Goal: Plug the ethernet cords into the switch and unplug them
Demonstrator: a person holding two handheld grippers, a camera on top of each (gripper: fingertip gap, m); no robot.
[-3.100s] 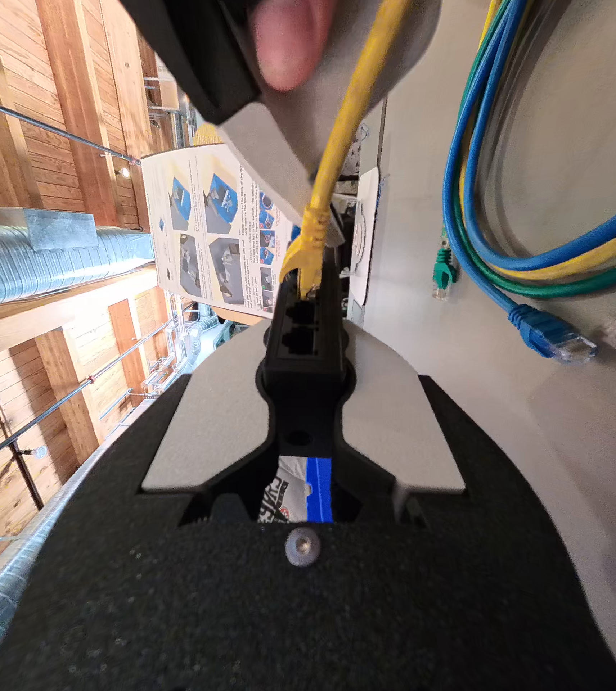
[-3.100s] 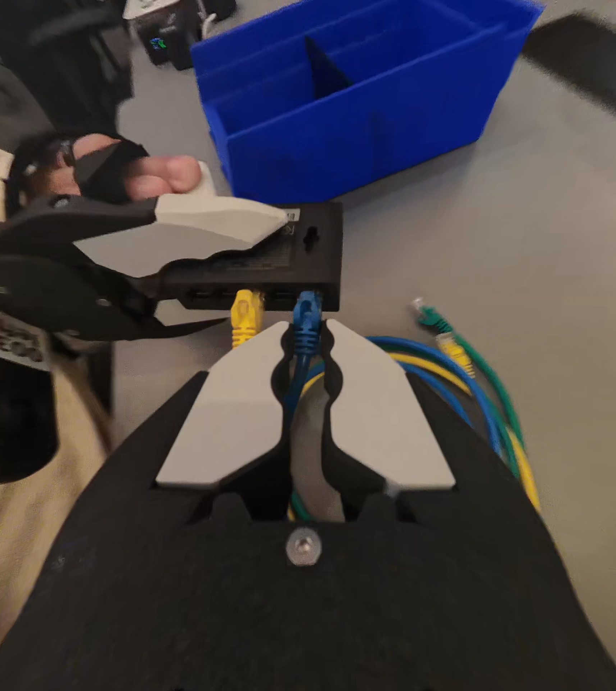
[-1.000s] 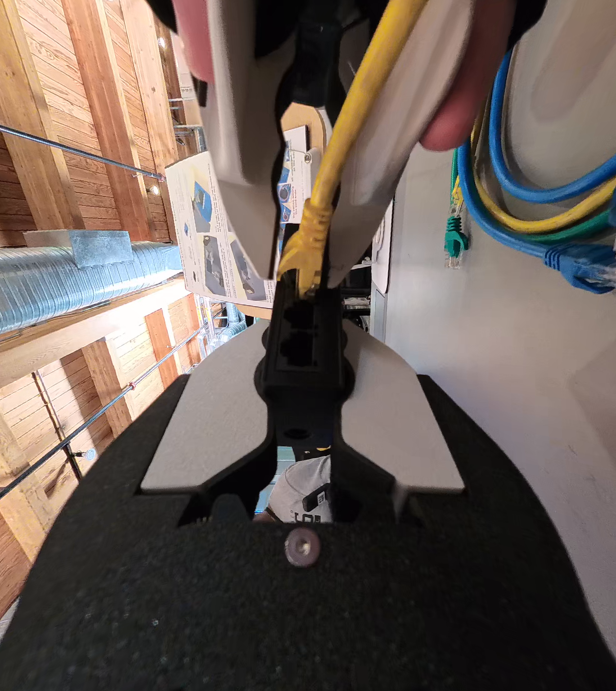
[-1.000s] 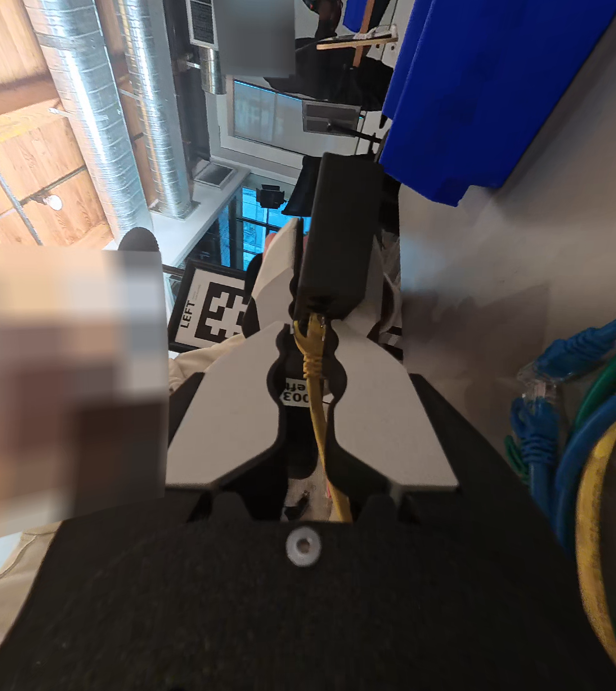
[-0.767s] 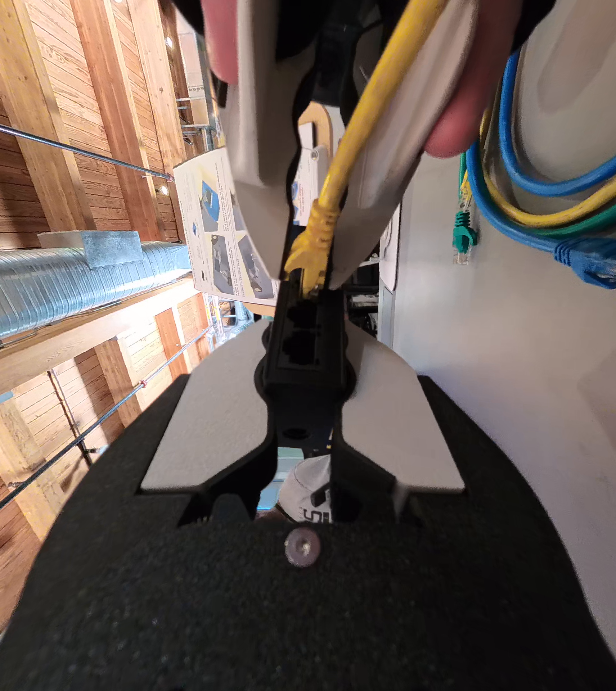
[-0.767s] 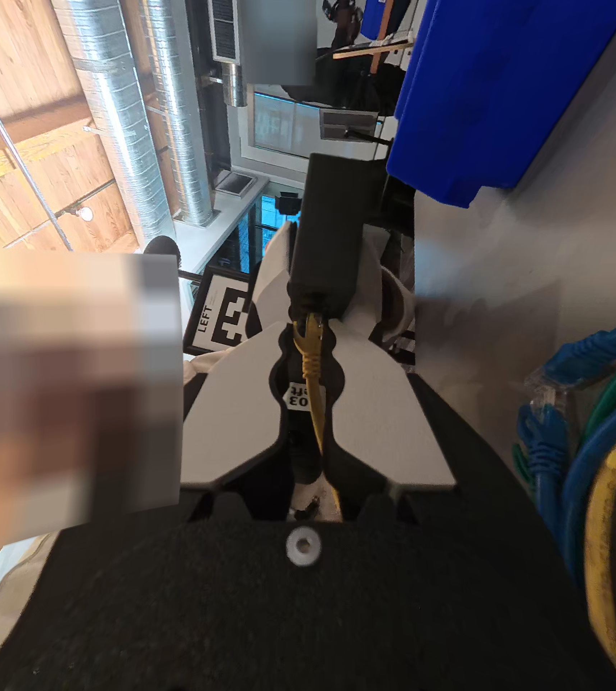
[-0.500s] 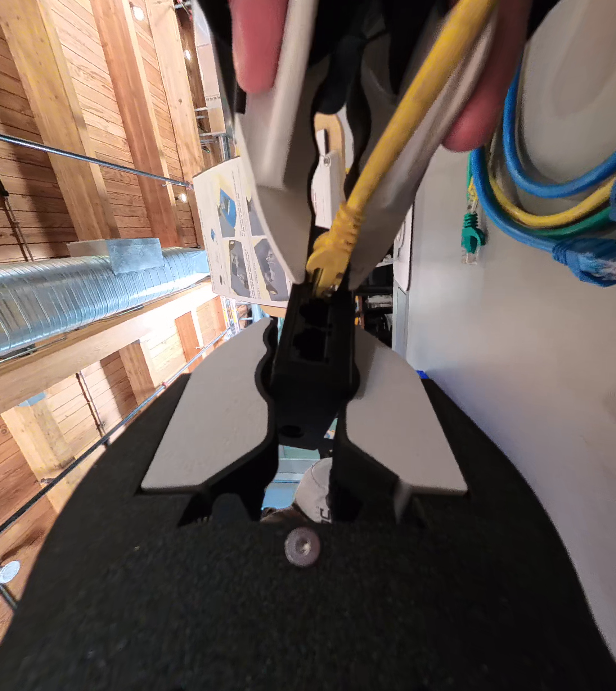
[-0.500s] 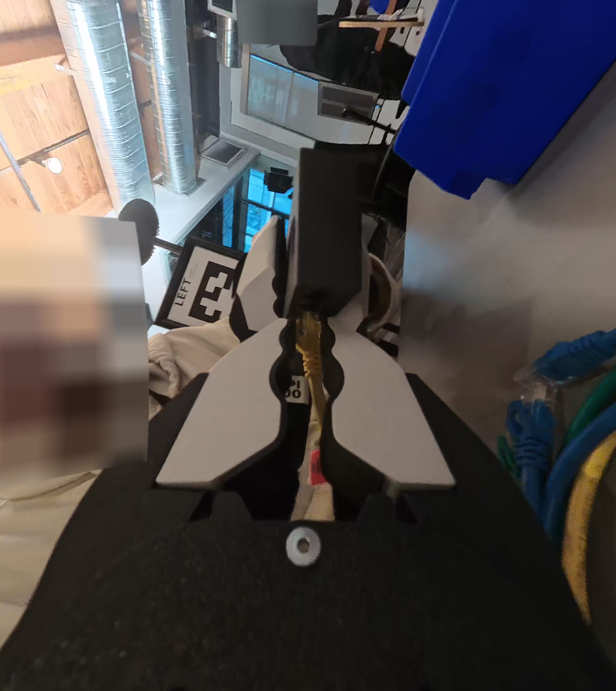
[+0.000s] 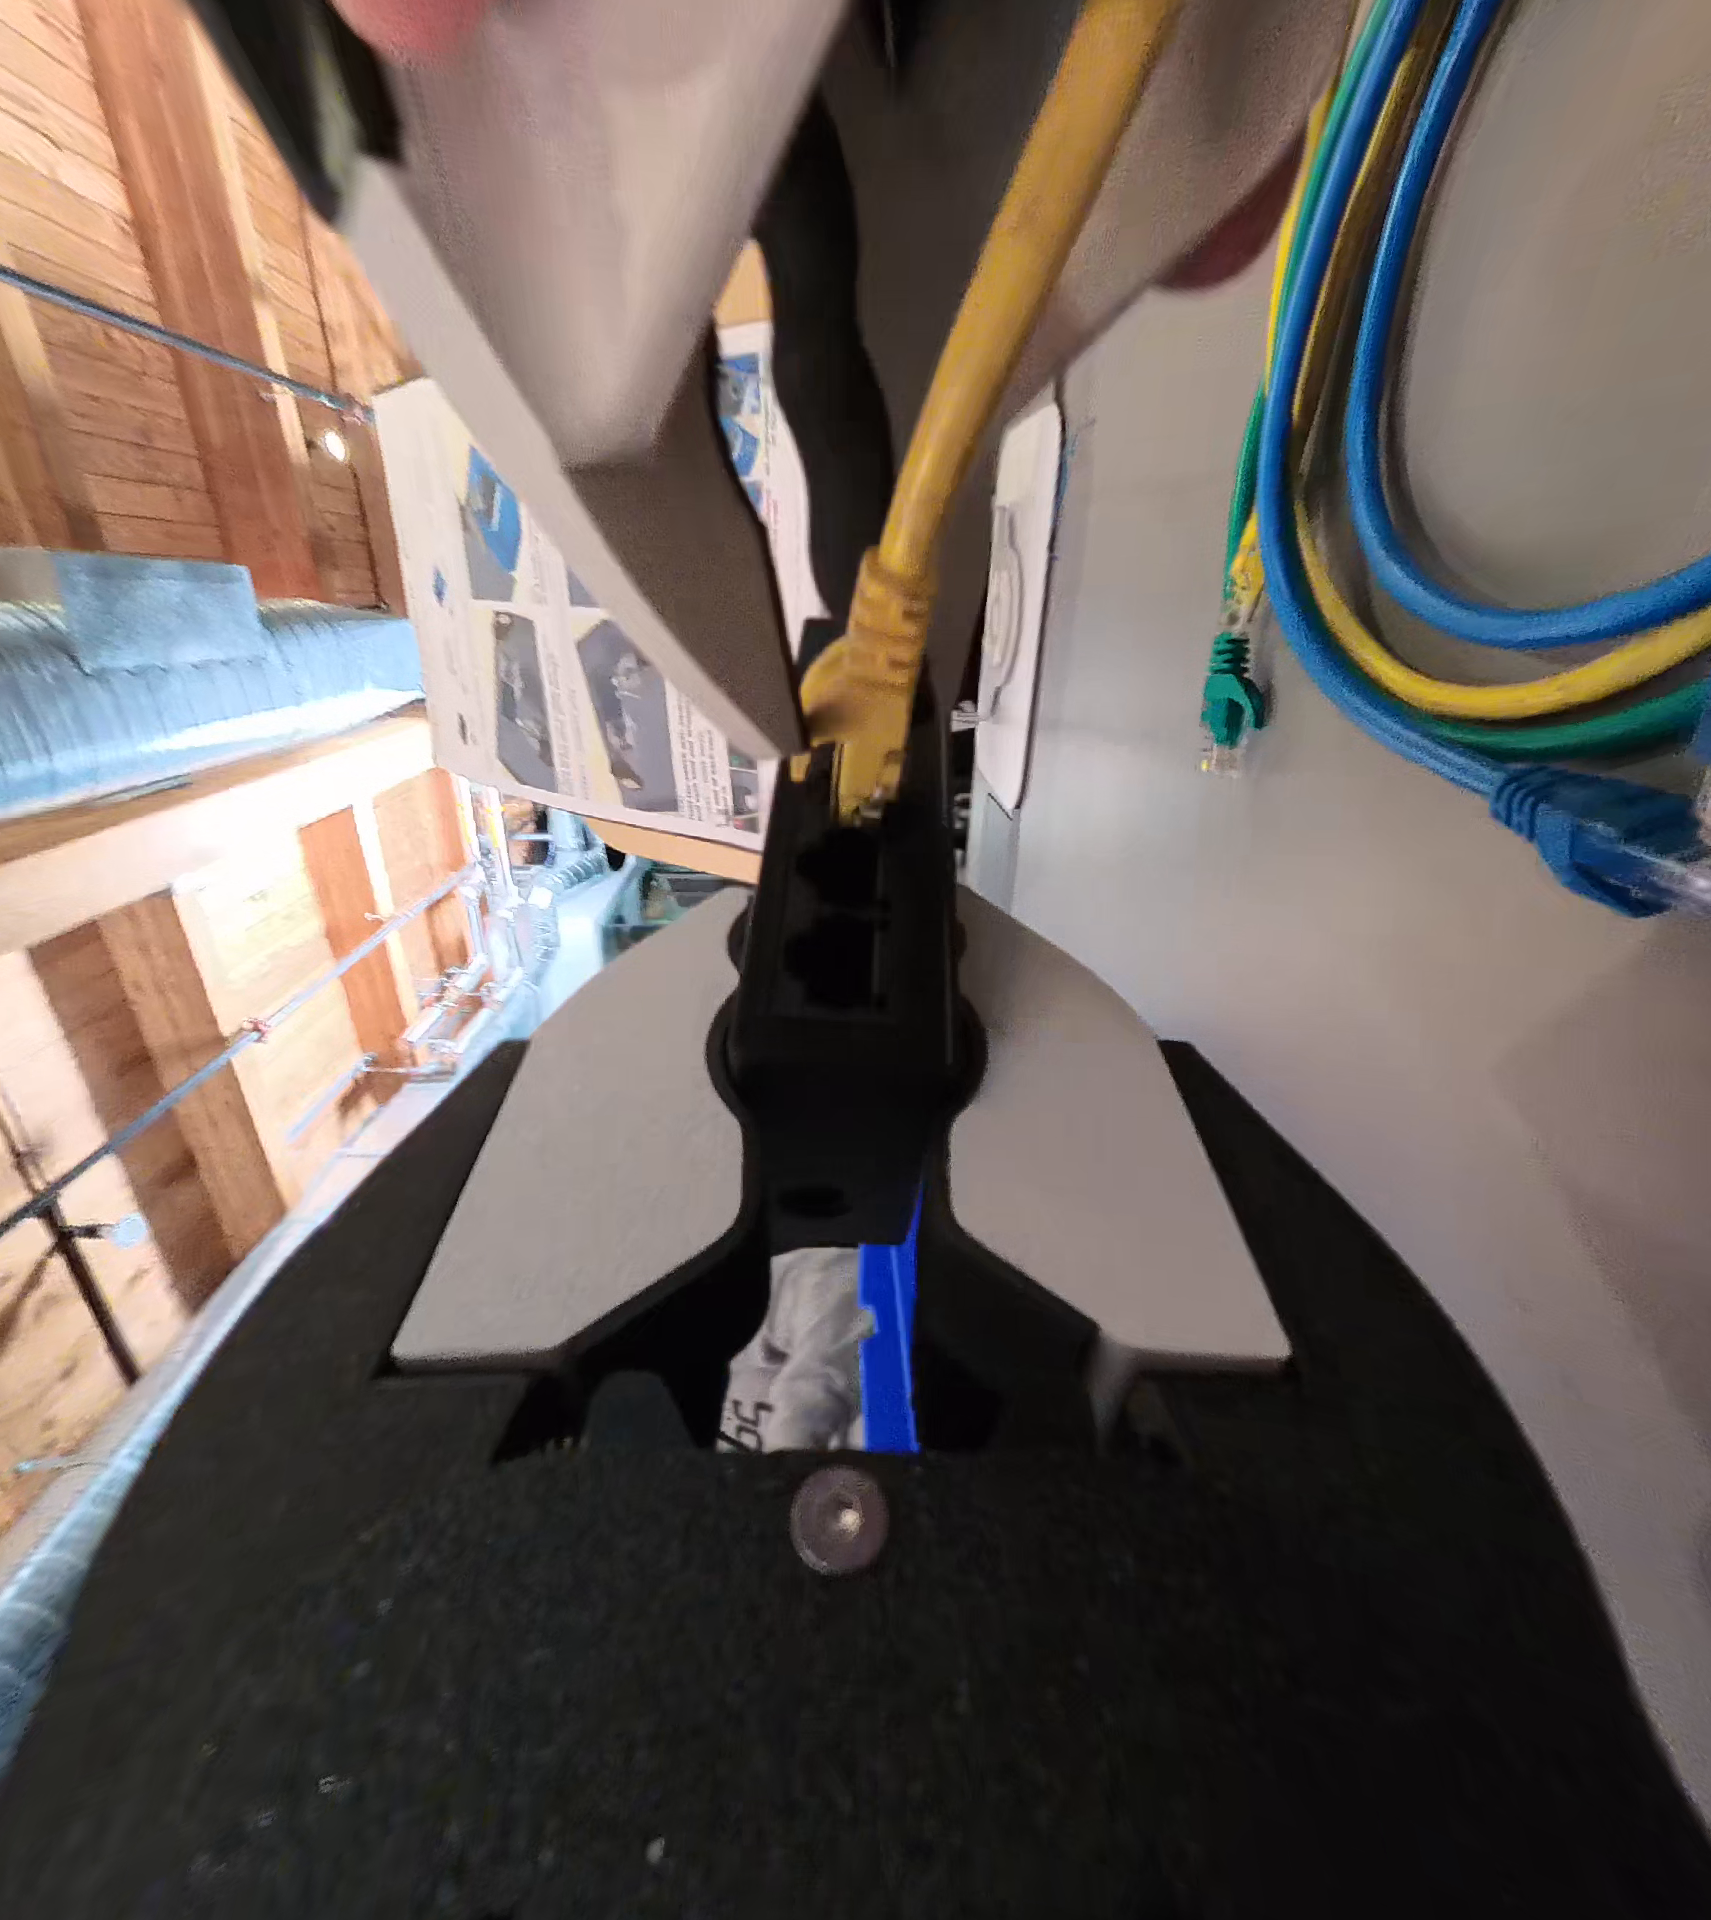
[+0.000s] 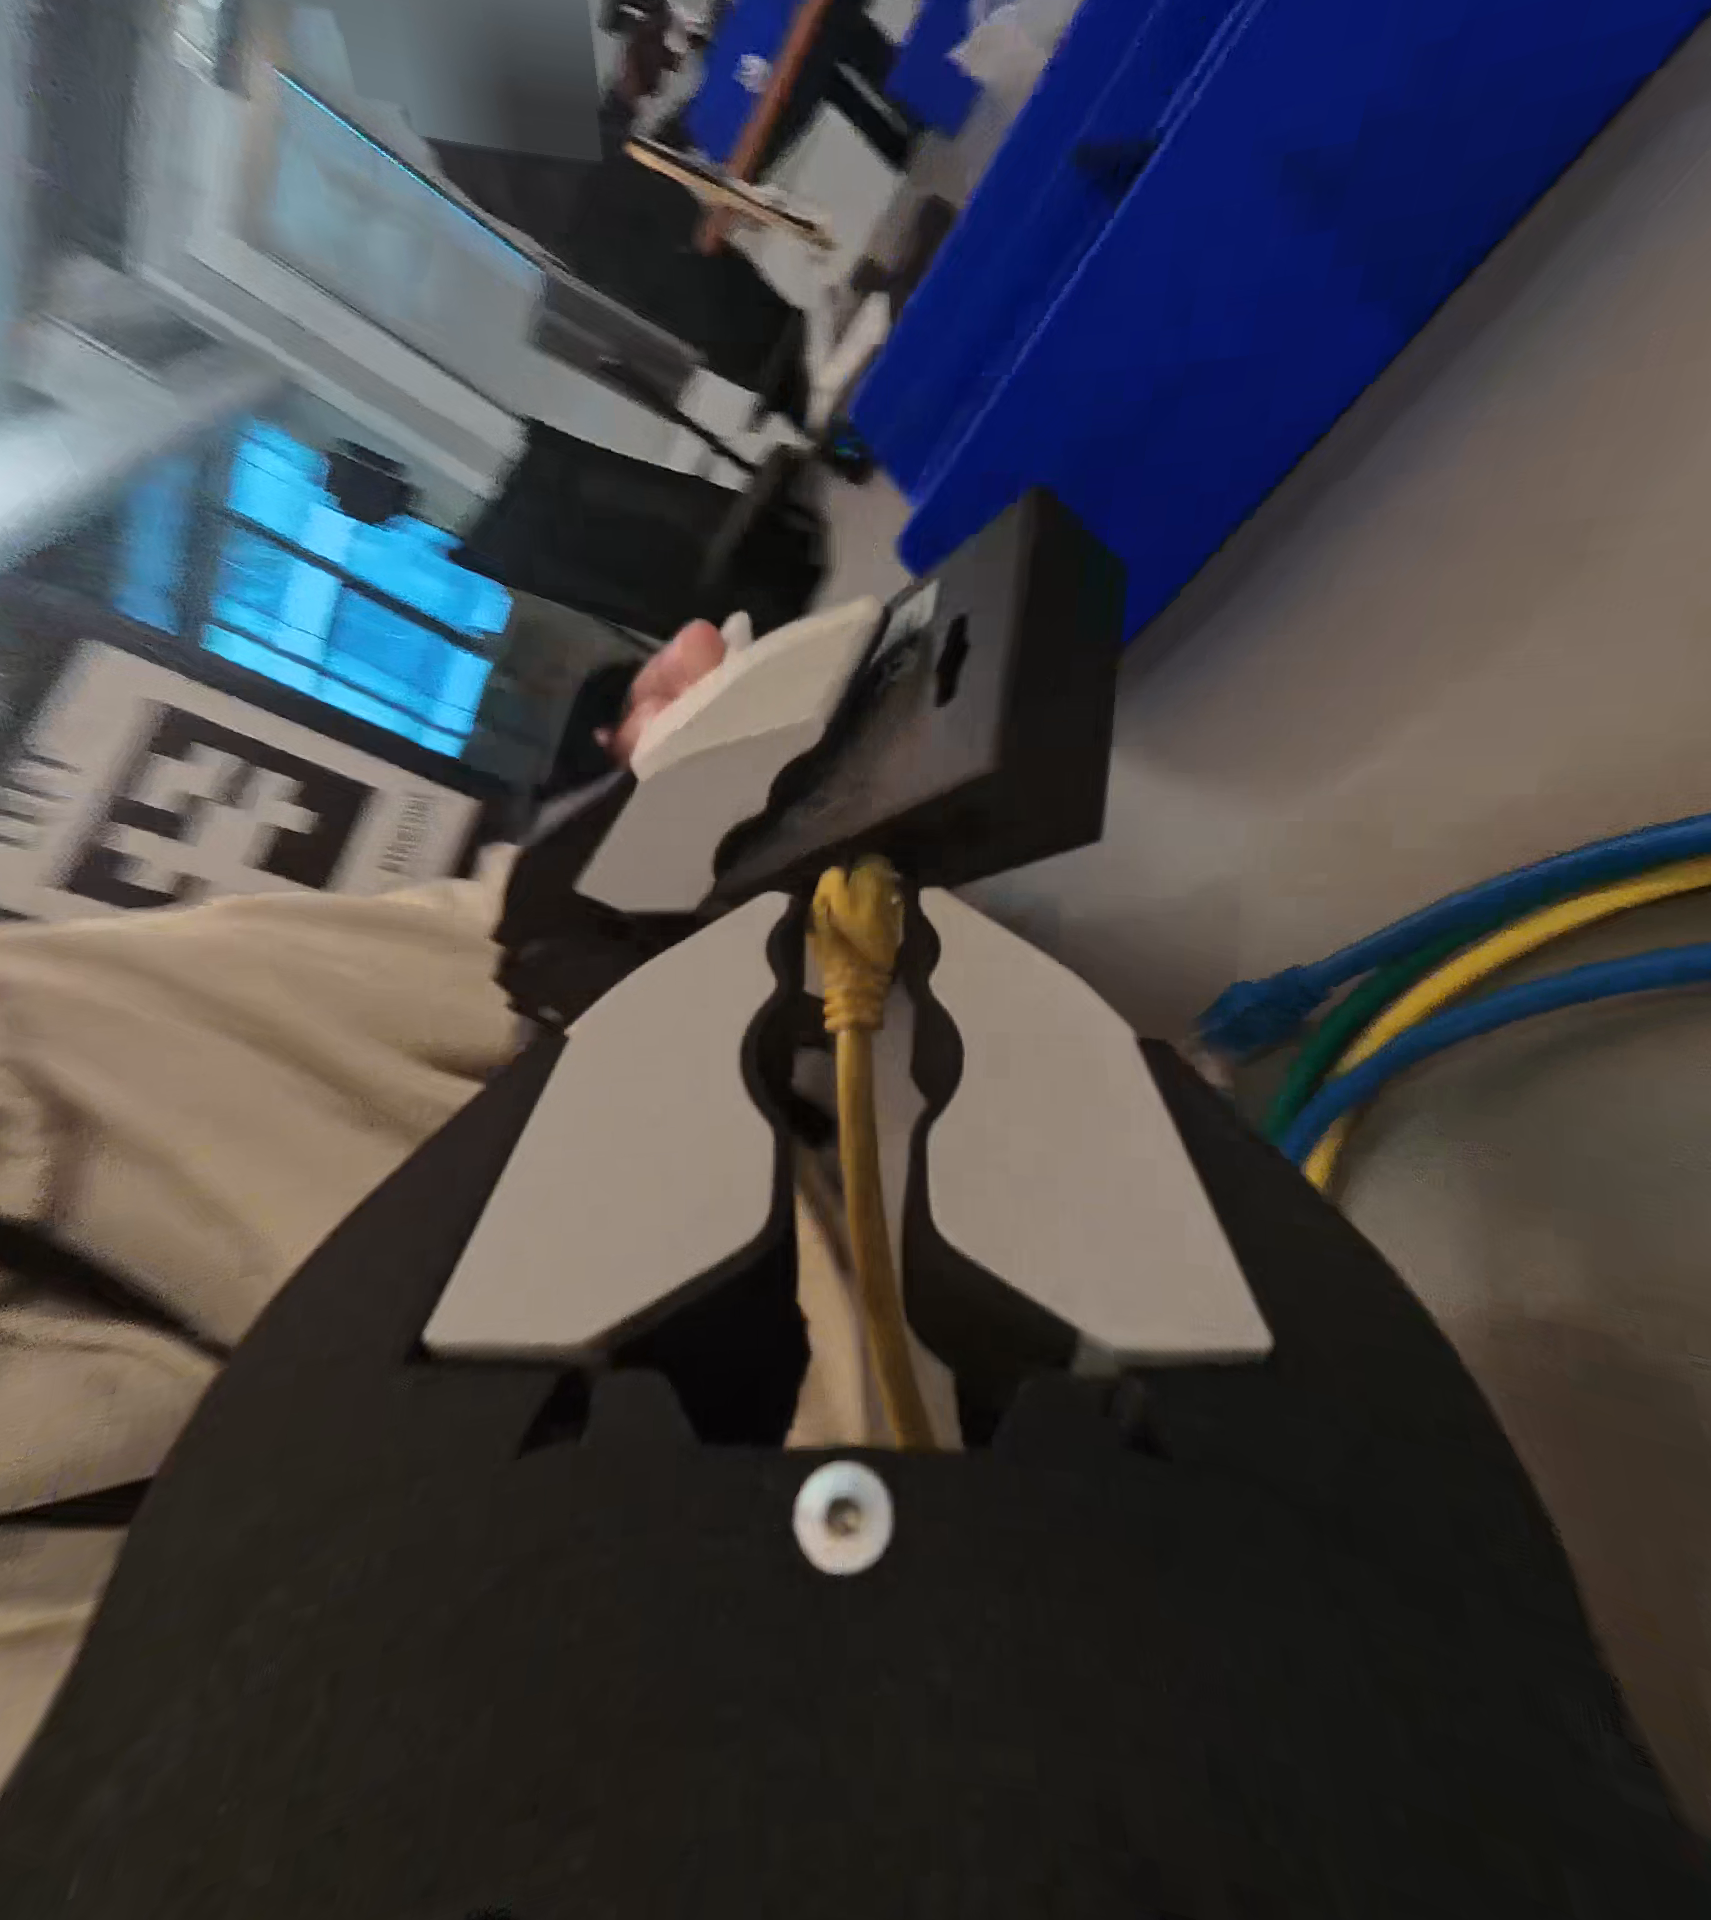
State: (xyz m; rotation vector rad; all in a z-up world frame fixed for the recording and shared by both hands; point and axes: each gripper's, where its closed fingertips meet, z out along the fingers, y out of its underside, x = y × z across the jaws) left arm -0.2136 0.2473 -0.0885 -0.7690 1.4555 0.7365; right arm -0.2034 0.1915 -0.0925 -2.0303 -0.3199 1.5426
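My left gripper (image 9: 846, 1039) is shut on the black switch (image 9: 835, 966) and holds it above the table. Two empty ports face the camera. The yellow ethernet cord's plug (image 9: 866, 675) sits in the far end port. My right gripper (image 10: 856, 966) is shut on that yellow plug (image 10: 856, 925), just behind where it meets the switch (image 10: 996, 717), which looks tilted in the right wrist view. The right gripper's fingers (image 9: 622, 416) fill the top of the left wrist view. The left gripper's fingers (image 10: 726, 727) show beside the switch in the right wrist view.
Loose blue, yellow and green cords (image 9: 1453, 644) lie coiled on the grey table (image 9: 1350, 1143), with a green plug (image 9: 1230, 696) and a blue plug (image 9: 1599, 842) free. They also show in the right wrist view (image 10: 1505, 935). A blue bin (image 10: 1246, 312) stands behind the switch.
The right gripper has swung, so the switch now looks tilted in its view. The yellow plug stays at the end port, and both grippers keep their hold. Both views are blurred by motion.
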